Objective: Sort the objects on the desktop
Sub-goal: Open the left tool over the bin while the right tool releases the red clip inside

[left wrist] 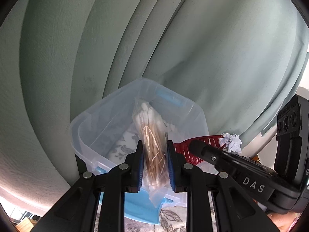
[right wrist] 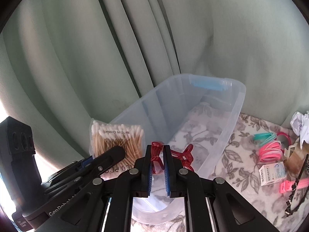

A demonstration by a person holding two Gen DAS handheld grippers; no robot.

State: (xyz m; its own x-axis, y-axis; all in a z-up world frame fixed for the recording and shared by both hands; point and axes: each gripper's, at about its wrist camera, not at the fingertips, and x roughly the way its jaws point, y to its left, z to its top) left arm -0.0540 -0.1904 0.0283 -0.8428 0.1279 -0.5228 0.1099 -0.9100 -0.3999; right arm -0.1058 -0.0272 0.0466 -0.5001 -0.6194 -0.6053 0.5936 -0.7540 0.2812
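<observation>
My left gripper (left wrist: 154, 150) is shut on a clear bag of cotton swabs (left wrist: 152, 135) and holds it over the near end of a clear plastic bin (left wrist: 100, 112). In the right wrist view the swab bag (right wrist: 115, 141) hangs left of the bin (right wrist: 227, 123), with the left gripper (right wrist: 108, 154) below it. My right gripper (right wrist: 156, 154) is shut on a red hair claw clip (right wrist: 179, 156) and holds it over the bin's near rim. The red clip (left wrist: 195, 147) also shows right of the bin in the left wrist view.
Green curtains (right wrist: 96, 48) hang right behind the bin. On the floral cloth (right wrist: 241, 154) to the right lie pink and teal hair ties (right wrist: 270, 148), a small white box (right wrist: 272, 174), a pink clip (right wrist: 293, 185), a black strap (right wrist: 297, 189) and crumpled paper (right wrist: 301, 123).
</observation>
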